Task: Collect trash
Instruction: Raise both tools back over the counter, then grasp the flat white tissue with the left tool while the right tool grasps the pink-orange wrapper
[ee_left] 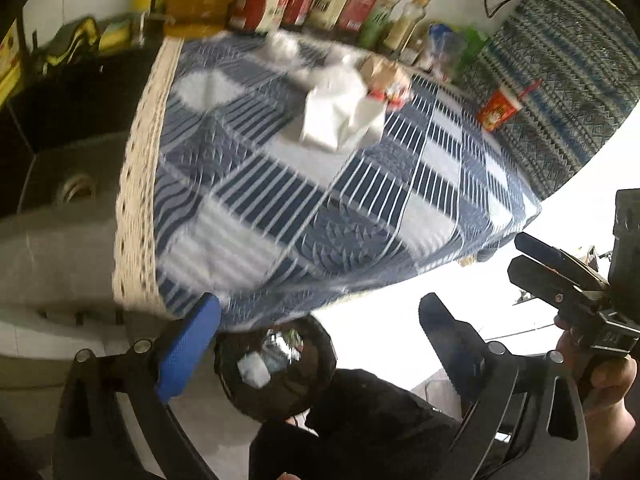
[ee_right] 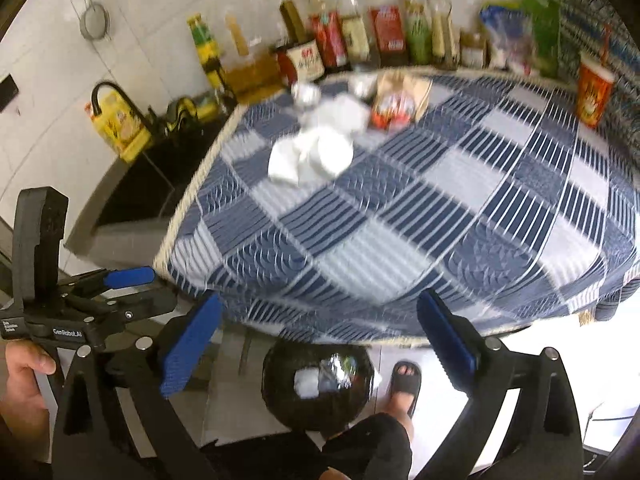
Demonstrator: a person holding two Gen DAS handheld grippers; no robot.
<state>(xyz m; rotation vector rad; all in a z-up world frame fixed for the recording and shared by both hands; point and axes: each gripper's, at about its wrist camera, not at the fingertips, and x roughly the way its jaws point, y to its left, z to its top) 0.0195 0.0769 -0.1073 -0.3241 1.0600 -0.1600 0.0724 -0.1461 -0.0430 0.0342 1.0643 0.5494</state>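
Crumpled white paper point(ee_left: 340, 116) point(ee_right: 312, 152) lies on the blue checked tablecloth point(ee_left: 280, 200) point(ee_right: 400, 220), with a red snack wrapper point(ee_left: 394, 94) point(ee_right: 392, 114), a brown paper bag point(ee_right: 404, 86) and foil balls point(ee_right: 306, 94) behind it. A black bin point(ee_left: 276, 372) point(ee_right: 318, 384) with a white scrap inside stands on the floor below the table edge. My left gripper point(ee_left: 320, 340) is open and empty above the bin. My right gripper point(ee_right: 320, 340) is open and empty, also over the bin. Each gripper shows in the other's view, the right point(ee_left: 560, 276) and the left point(ee_right: 120, 284).
Several bottles and jars point(ee_right: 340, 32) line the back of the table. A red paper cup with a straw point(ee_left: 498, 110) point(ee_right: 594, 92) stands at the right. A dark sink with a black tap point(ee_right: 116, 100) lies left of the table. The person's sandalled foot point(ee_right: 404, 384) is beside the bin.
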